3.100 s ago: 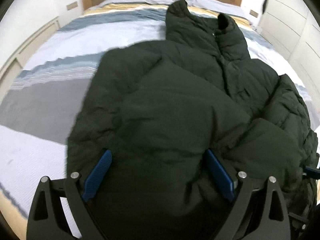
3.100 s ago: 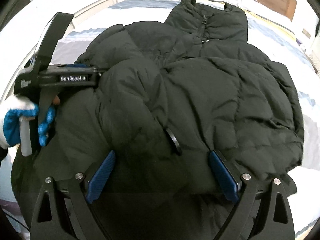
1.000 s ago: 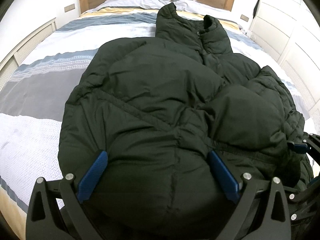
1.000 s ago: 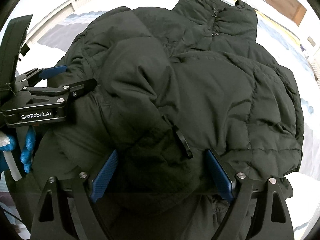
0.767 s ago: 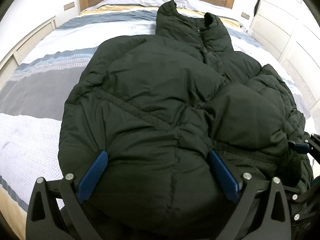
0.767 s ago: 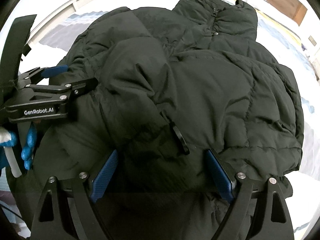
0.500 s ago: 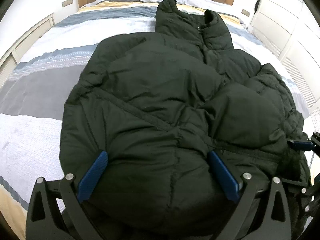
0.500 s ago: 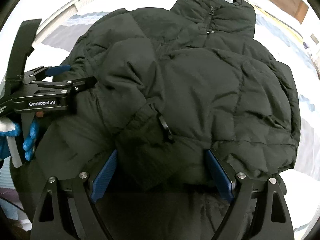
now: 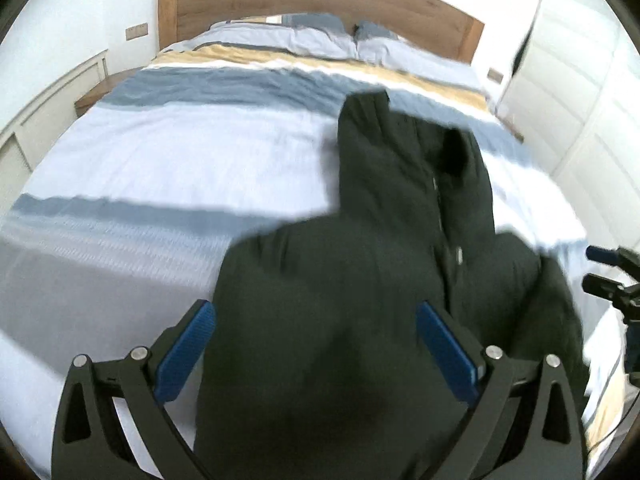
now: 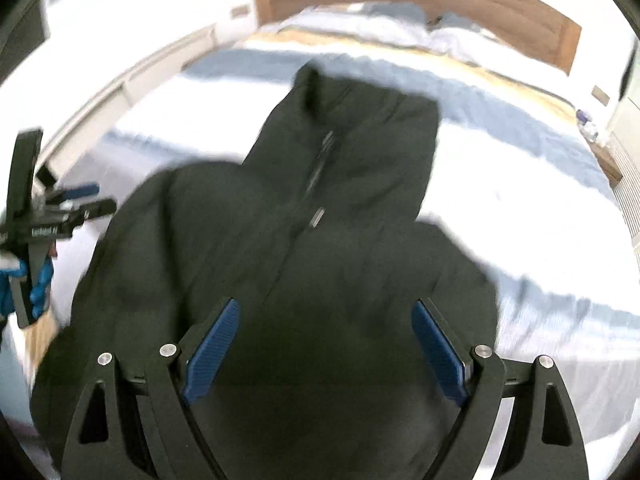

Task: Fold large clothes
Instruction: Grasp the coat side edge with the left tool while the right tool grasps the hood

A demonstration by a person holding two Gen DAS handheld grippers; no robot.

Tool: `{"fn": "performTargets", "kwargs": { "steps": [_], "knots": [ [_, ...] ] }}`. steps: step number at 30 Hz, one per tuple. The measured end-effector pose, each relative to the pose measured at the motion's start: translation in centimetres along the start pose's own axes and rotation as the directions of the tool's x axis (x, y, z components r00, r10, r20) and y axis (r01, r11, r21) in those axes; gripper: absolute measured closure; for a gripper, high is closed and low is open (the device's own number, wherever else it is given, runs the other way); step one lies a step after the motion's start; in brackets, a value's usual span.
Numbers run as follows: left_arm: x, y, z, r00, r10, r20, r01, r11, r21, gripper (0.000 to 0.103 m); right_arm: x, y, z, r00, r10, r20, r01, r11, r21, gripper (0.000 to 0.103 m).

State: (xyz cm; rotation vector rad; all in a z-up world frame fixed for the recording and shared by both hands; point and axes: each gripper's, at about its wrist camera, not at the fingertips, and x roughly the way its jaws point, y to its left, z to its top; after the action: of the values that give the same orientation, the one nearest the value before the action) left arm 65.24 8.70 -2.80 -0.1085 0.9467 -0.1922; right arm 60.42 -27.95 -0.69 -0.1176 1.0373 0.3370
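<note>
A dark green puffer jacket (image 9: 360, 280) lies on the striped bed, collar pointing to the headboard, zip (image 10: 316, 176) facing up. It also fills the right wrist view (image 10: 320, 240). My left gripper (image 9: 316, 344) is open, its blue pads (image 9: 448, 352) wide apart over the jacket's lower left part. My right gripper (image 10: 324, 340) is open over the jacket's lower middle. Both views are blurred. Each gripper shows in the other's view, the right one (image 9: 612, 280) at the right edge, the left one (image 10: 60, 212) at the left edge.
The bed (image 9: 180, 168) has blue, grey, white and yellow striped bedding and a wooden headboard (image 9: 304, 4). White cupboards (image 9: 580, 100) stand to the right and a white wall panel (image 9: 36, 120) to the left. A blue-gloved hand (image 10: 24, 280) holds the left gripper.
Both grippers have pulled back and tilted up, so more of the bed and the headboard shows. The jacket's bulky folded sleeves no longer fill the views; the zip front now shows.
</note>
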Motion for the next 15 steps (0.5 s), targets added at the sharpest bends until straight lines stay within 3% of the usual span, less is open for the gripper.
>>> {"fn": "performTargets", "kwargs": {
  "steps": [4, 8, 12, 15],
  "knots": [
    [4.3, 1.1, 5.1, 0.997, -0.077, 0.011, 0.078, 0.992, -0.099, 0.001, 3.0, -4.3, 5.5, 0.998, -0.010, 0.066, 0.005, 0.998, 0.069, 0.016],
    [9.6, 2.1, 9.6, 0.989, -0.148, 0.025, 0.150, 0.963, -0.226, 0.001, 7.1, -8.5, 9.9, 0.994, 0.017, 0.104, -0.037, 0.982, 0.186, 0.016],
    [14.2, 2.3, 12.0, 0.980, -0.197, 0.028, 0.195, 0.924, -0.329, 0.002, 11.7, -11.8, 12.9, 0.989, 0.068, 0.131, -0.105, 0.946, 0.307, 0.016],
    [16.9, 2.1, 13.0, 0.978, -0.206, 0.025, 0.201, 0.909, -0.365, 0.002, 14.7, -13.7, 14.1, 0.985, 0.099, 0.141, -0.147, 0.909, 0.390, 0.016]
  ]
}}
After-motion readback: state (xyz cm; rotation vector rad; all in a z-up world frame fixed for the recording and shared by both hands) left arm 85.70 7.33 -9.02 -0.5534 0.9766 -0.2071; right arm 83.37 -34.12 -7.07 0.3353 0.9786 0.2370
